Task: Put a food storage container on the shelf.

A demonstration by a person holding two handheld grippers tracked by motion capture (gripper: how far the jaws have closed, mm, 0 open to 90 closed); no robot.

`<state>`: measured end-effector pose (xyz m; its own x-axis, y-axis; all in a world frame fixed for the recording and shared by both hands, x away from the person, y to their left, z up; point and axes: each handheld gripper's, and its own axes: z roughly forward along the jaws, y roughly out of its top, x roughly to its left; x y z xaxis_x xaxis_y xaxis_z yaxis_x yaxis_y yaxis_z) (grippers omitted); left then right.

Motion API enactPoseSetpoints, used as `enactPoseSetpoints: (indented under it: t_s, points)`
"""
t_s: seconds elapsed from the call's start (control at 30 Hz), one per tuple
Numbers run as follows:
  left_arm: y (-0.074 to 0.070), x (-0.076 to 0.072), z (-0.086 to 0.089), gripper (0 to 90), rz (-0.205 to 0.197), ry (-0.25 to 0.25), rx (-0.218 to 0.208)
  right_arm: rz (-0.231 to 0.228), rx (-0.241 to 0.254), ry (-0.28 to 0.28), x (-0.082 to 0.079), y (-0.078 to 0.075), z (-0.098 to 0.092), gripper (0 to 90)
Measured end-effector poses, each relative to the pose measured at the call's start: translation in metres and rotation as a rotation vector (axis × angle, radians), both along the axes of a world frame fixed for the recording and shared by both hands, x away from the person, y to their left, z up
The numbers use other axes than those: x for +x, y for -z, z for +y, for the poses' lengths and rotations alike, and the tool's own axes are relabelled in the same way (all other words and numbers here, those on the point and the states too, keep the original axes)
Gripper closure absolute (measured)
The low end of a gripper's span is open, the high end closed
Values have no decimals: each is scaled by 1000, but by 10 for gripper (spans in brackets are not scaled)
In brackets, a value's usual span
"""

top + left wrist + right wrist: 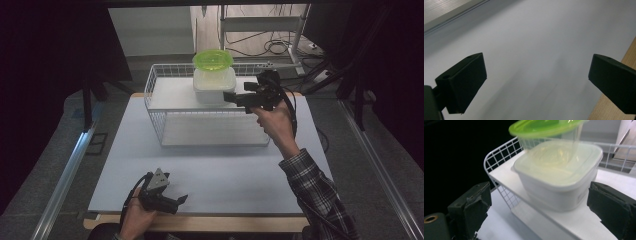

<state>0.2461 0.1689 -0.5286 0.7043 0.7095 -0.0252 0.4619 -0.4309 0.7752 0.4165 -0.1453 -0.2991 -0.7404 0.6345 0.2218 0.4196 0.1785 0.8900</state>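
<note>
Surroundings: we see a pale table top (210, 170) carrying a white wire shelf rack (165, 107) with a railed upper deck. Dark curtains stand at both sides, and cables lie on the floor behind the table.

In the way: the rack's wire railing (499, 152) runs around the deck edge, just left of the container in the right gripper view.

Stack: a white square container (214, 86) sits on the rack's upper deck, and a clear round tub with a green lid (213, 59) rests on top of it.

Right gripper (235, 98): we hold it raised at the rack's right end, its jaws wide apart and gripping nothing.

Container and jaws: in the right gripper view the white square container (559, 180) lies just ahead of the two jaws, between their lines but not touched by either.

Left gripper (182, 200): we rest it low near the table's front edge, well apart from the rack, its jaws spread wide over bare table (536, 50).
</note>
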Motion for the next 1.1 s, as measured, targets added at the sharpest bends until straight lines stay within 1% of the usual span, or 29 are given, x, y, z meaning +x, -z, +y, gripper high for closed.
enactPoseSetpoints:
  t_s: [0.1, 0.33, 0.4, 0.47, 0.6, 0.63, 0.83, 0.87, 0.9, 0.93, 1.0, 1.03, 1.07, 1.1]
  points:
    - [0, 0, 0, 14, 0, -1, -1, -5, -10, -6, -6, 6, -1, 57]
    - [1, 0, 0, 13, 0, 0, 0, -9, -18, -26, -19, 21, -4, 52]
    - [1, 0, -1, 13, 1, -1, 0, -11, -15, -26, -23, 27, -4, 48]
    - [1, 0, 0, 13, 1, -1, 1, -13, -17, -23, -25, 29, -5, 46]
    - [1, 0, -1, 13, 0, 0, 4, -16, -28, -24, -29, 38, -6, 39]
    - [1, 0, 0, 13, 0, 3, 11, -15, -31, -24, -30, 41, -6, 39]
    - [2, 1, -1, 8, 15, 2, 15, -21, -54, -26, -35, 55, -8, 39]
    - [2, 1, -1, 7, 16, 2, 16, -19, -59, -26, -36, 58, -8, 39]
    - [2, 1, -1, 5, 17, 1, 17, -3, -65, -26, -37, 64, -9, 39]
    - [2, 1, -1, 5, 19, 0, 16, -3, -65, -26, -37, 64, -9, 39]
    - [2, 1, -1, 5, 24, -4, 5, 17, -61, -27, -39, 70, -9, 39]
    - [1, 1, -1, 5, 29, -5, 3, 32, -56, -29, -40, 75, -10, 39]
    - [1, 1, -1, 6, 29, -5, 3, 32, -56, -29, -40, 75, -10, 39]
    - [1, 1, -1, 6, 29, -5, 2, 36, -57, -26, -41, 80, -11, 39]
